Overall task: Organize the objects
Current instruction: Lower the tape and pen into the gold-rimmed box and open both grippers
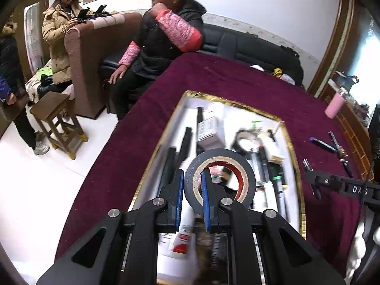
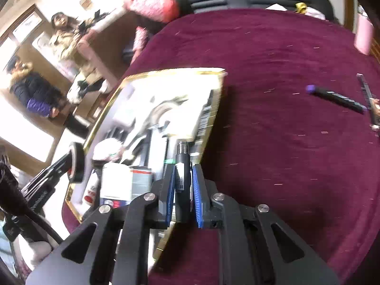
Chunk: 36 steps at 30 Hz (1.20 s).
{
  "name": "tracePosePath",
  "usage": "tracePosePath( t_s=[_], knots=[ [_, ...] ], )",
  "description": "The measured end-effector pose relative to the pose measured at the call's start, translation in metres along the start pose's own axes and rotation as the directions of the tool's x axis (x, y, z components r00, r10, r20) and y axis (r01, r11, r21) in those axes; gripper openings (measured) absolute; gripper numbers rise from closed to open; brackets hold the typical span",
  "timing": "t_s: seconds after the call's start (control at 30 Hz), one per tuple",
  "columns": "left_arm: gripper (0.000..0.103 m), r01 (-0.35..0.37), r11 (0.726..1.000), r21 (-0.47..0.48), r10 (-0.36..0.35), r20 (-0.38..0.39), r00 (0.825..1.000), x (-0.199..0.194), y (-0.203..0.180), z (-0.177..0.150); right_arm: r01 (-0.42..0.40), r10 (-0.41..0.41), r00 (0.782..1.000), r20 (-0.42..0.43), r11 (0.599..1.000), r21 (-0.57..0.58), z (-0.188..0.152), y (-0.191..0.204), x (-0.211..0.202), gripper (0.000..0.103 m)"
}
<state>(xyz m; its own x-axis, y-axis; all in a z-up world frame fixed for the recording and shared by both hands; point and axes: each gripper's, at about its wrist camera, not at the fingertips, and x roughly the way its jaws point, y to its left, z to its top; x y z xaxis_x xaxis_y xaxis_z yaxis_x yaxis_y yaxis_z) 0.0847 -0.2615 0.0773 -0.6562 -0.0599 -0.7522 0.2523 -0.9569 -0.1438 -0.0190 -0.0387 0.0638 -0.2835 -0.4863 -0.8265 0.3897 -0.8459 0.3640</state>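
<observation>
My left gripper [image 1: 192,178] is shut on a roll of black tape [image 1: 228,158], pinching one side of the ring, and holds it above a gold-rimmed white tray [image 1: 237,103] filled with pens, boxes and tubes. The tape roll and left gripper also show at the left of the right wrist view [image 2: 77,163]. My right gripper [image 2: 182,173] is shut on a black pen-like tube [image 2: 182,166] with a silver tip, over the tray's right rim [image 2: 213,109]. In the left wrist view the right gripper [image 1: 315,180] sits right of the tray with the tube's tip showing.
The tray lies on a dark red tablecloth [image 2: 285,142]. A purple-capped pen [image 2: 337,98] and another thin pen [image 2: 367,95] lie on the cloth to the right. A pink bottle [image 1: 334,105] stands at the far right. People sit beyond the table's far left edge.
</observation>
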Motion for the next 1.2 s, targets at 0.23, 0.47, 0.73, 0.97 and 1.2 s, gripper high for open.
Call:
tracePosePath(
  t_s=[0.23, 0.47, 0.73, 0.97, 1.2],
  knots=[
    [0.012, 0.004, 1.0, -0.015, -0.004, -0.029, 1.0, 0.024, 0.013, -0.004, 0.023, -0.023, 0.999, -0.034, 0.999, -0.023, 0.006, 0.027, 0.038, 0.013],
    [0.012, -0.002, 1.0, -0.003, 0.002, -0.04, 0.999, 0.031, 0.018, -0.005, 0.07, -0.071, 0.997, -0.028, 0.997, -0.025, 0.005, 0.035, 0.048, 0.013],
    [0.013, 0.001, 1.0, -0.018, -0.002, -0.053, 0.999, 0.034, 0.019, -0.005, 0.109, -0.109, 0.994, 0.001, 0.993, -0.054, 0.001, 0.039, 0.041, 0.03],
    [0.023, -0.072, 0.995, -0.063, 0.079, 0.111, 0.991, -0.002, 0.018, -0.004, 0.164, -0.145, 0.975, 0.168, 0.981, -0.105, -0.01, 0.046, -0.005, 0.046],
    [0.094, -0.069, 0.996, -0.05, 0.084, 0.474, 0.877, -0.099, -0.012, -0.015, 0.312, -0.235, 0.866, 0.441, 0.944, -0.109, -0.042, 0.049, -0.071, 0.074]
  ],
)
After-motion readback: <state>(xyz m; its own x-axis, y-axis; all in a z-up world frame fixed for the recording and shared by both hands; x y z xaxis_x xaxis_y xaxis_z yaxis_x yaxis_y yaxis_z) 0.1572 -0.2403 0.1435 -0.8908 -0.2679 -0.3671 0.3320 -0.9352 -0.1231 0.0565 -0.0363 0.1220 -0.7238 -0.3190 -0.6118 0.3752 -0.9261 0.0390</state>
